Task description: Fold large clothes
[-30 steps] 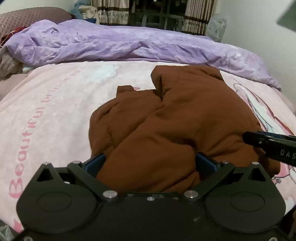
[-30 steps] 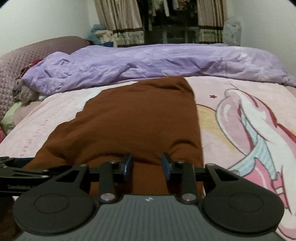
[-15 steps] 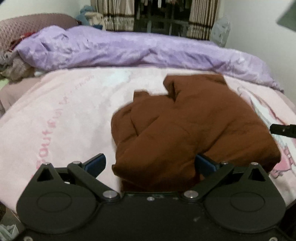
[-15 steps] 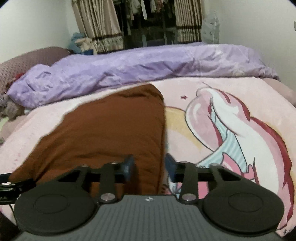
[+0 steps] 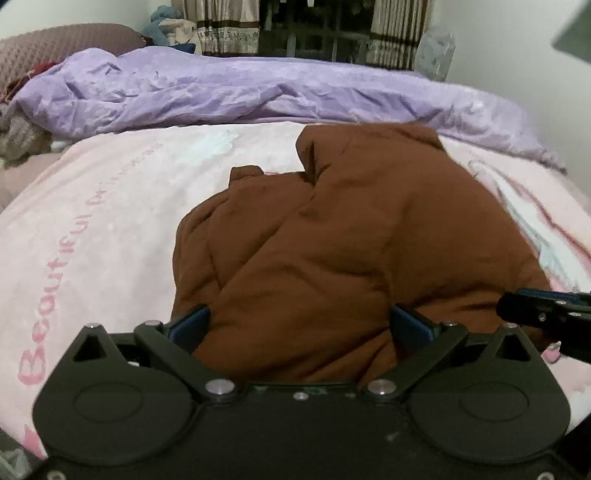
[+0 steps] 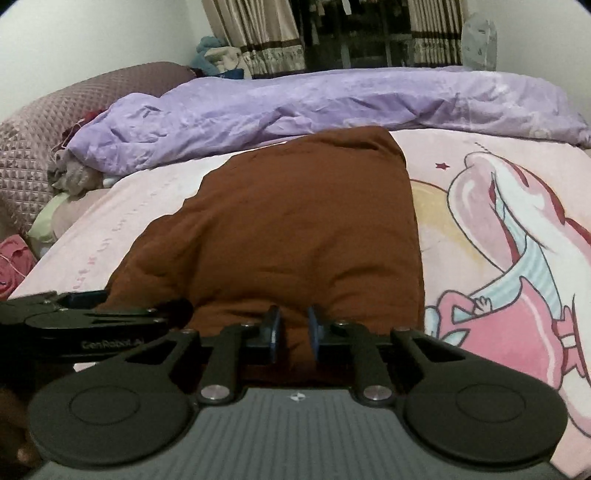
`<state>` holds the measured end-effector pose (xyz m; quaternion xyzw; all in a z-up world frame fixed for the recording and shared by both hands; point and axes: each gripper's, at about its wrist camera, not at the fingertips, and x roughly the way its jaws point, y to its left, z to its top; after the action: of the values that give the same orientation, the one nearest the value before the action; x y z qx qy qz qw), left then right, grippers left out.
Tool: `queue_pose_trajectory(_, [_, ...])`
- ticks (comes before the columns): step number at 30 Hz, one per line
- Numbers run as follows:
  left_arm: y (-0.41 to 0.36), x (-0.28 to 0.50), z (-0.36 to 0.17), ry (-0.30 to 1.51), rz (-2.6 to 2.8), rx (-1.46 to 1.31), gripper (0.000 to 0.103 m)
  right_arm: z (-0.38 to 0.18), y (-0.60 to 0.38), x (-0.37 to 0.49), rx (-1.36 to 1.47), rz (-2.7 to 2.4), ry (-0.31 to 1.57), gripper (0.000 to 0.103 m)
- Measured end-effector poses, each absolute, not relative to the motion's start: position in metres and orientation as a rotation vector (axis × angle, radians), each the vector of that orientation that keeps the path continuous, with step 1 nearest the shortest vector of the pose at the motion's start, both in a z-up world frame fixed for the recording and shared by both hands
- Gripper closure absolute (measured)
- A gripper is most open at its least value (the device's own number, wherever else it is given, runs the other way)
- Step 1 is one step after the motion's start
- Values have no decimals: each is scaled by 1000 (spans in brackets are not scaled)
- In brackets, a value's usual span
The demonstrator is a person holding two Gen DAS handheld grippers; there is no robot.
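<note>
A large brown garment [image 5: 351, 240] lies folded and bunched on the pink bed sheet [image 5: 92, 229]; it also shows in the right wrist view [image 6: 295, 229]. My left gripper [image 5: 299, 326] is open wide, its blue pads on either side of the garment's near edge. My right gripper [image 6: 293, 334] is shut down to a narrow gap on the garment's near edge, with brown fabric between the pads. The right gripper's tip [image 5: 535, 308] shows at the right of the left wrist view. The left gripper [image 6: 74, 314] shows at the left of the right wrist view.
A crumpled purple duvet [image 5: 258, 92] lies across the far side of the bed. A quilted mauve headboard [image 6: 44, 140] and loose clothes [image 6: 70, 173] are at the left. Curtains [image 6: 258, 33] and a white wall stand behind. The sheet carries a pink cartoon print [image 6: 517, 240].
Both grippers pulled back from the garment half a second ago, then came forward again to its near edge. The left jaws stay wide; the right jaws stay narrow.
</note>
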<state>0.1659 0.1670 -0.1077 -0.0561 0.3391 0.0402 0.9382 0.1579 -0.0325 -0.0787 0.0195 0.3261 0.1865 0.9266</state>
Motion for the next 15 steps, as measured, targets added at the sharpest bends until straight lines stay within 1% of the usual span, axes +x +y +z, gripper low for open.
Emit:
queue_pose_trajectory(1, [169, 165, -107, 683, 67, -112, 0, -78, -36, 158, 45, 383, 673, 92])
queue_pose_trajectory(3, [175, 162, -108, 685, 55, -107, 0, -77, -44, 158, 67, 374, 684, 99])
queue_pose_trajectory(12, [198, 147, -113, 705, 78, -151, 0, -75, -62, 153, 12, 295, 678, 99])
queue_pose_trajectory(13, [200, 147, -114, 700, 73, -158, 0, -75, -64, 153, -9, 260, 674, 89])
queue_pose_trajectory(14, [202, 145, -113, 693, 73, -162, 0, -74, -66, 153, -36, 216, 667, 74])
queue_pose_trajectory(15, [202, 144, -112, 688, 76, -167, 0, -74, -69, 153, -54, 178, 654, 48])
